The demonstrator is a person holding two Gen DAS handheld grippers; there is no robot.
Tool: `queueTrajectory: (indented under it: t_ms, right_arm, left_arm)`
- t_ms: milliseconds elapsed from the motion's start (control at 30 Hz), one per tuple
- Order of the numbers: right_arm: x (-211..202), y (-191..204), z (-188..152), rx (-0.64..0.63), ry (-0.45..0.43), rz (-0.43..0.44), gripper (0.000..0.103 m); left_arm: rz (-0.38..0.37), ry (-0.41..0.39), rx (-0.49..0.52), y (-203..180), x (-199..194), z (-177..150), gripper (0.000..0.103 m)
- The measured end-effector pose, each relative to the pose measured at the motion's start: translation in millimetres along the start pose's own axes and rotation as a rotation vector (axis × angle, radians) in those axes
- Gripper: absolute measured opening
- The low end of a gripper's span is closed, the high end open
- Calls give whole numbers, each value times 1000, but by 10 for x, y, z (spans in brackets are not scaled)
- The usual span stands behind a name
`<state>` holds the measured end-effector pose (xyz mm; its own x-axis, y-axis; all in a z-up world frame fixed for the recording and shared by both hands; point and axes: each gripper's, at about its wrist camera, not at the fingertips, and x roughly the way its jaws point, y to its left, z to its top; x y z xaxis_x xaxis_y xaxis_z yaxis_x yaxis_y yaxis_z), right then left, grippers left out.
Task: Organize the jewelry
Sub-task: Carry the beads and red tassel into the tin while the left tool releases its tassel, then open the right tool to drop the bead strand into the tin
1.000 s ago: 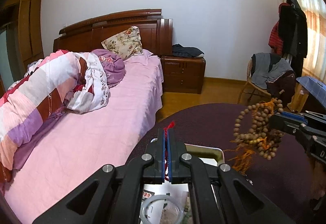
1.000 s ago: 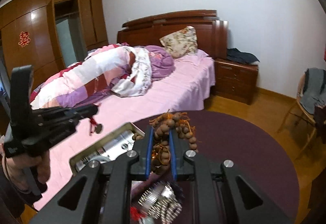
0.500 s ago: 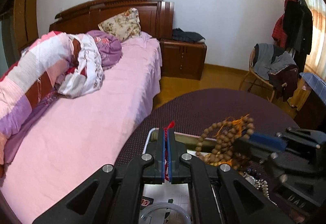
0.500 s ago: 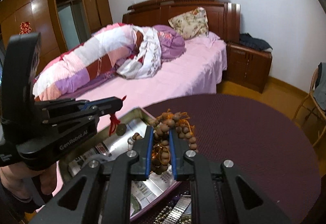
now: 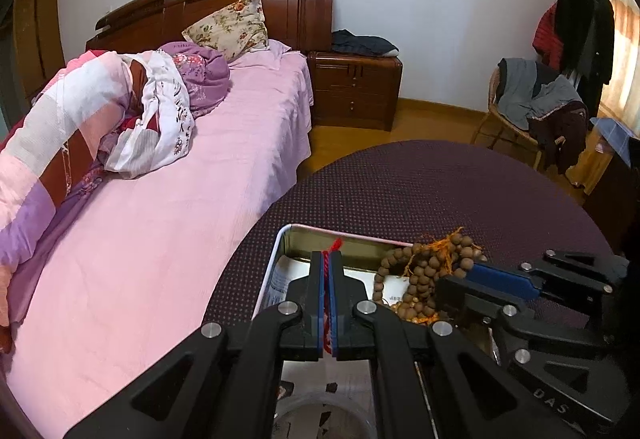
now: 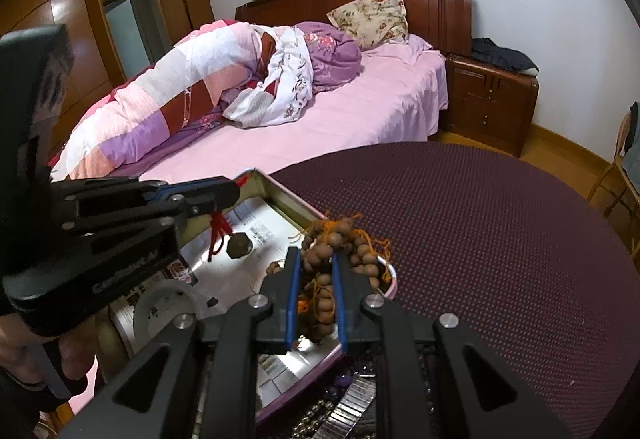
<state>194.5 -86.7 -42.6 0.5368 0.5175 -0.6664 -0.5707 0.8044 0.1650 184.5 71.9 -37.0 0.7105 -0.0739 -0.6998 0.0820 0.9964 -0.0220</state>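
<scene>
Over the tin (image 5: 340,235), lower beads (image 5: 424,271).

At the lower right of the left wrist view, the right gripper (image 5: 456,281) body bears embossed letters "DAS".

Tin (image 5: 276,263) on table (image 5: 460,191), seemingly beside bed (image 5: 180,239).

1. I was working in a home bedroom: a bed (image 5: 224,175) with pink sheet and wooden headboard (image 5: 224,3) filled the room.
2. Beside the bed stood a nightstand (image 5: 356,87).
3. Beyond the bed, wooden wardrobes (image 6: 100,11) lined the wall.
4. Clothes draped a chair (image 5: 528,99) near the nightstand.
</scene>
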Motion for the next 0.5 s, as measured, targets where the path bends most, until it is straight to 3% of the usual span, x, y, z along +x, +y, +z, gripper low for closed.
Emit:
queueTrajectory:
  t_ms: [167, 200, 267, 300, 333, 367, 400, 433, 467, 500]
  right_arm:
    - [2, 57, -3, -17, -2, 53, 24]
    - [-10, 61, -1, -14, -2, 57, 38]
    - [-60, 46, -20, 0, -7, 73, 53]
    - [-109, 34, -35, 1, -14, 67, 55]
    - [-142, 22, -47, 0, -16, 59, 55]
    - [-208, -22, -69, 5, -18, 48, 57]
    - [-271, -74, -95, 17, -21, 43, 61]
    - [-314, -121, -116, 28, -24, 39, 65]
    - [-398, -208, -160, 49, -32, 26, 70]
    - [-473, -298, -209, 69, -37, 8, 72]
  left_arm:
    - [19, -12, 8, -17, -49, -28, 2]
    - [19, -16, 10, -16, -58, -26, 2]
    - [42, -19, 13, -25, -95, -31, 5]
    - [46, -22, 10, -26, -110, -36, 6]
    - [51, -29, 2, -18, -139, -43, 13]
    - [61, -33, -7, -7, -166, -52, 34]
    - [73, -41, -16, 4, -191, -58, 49]
    - [87, -69, -25, 13, -249, -71, 73]
    - [92, -103, -29, 13, -304, -83, 80]
    - [82, -128, -32, 11, -357, -93, 80]
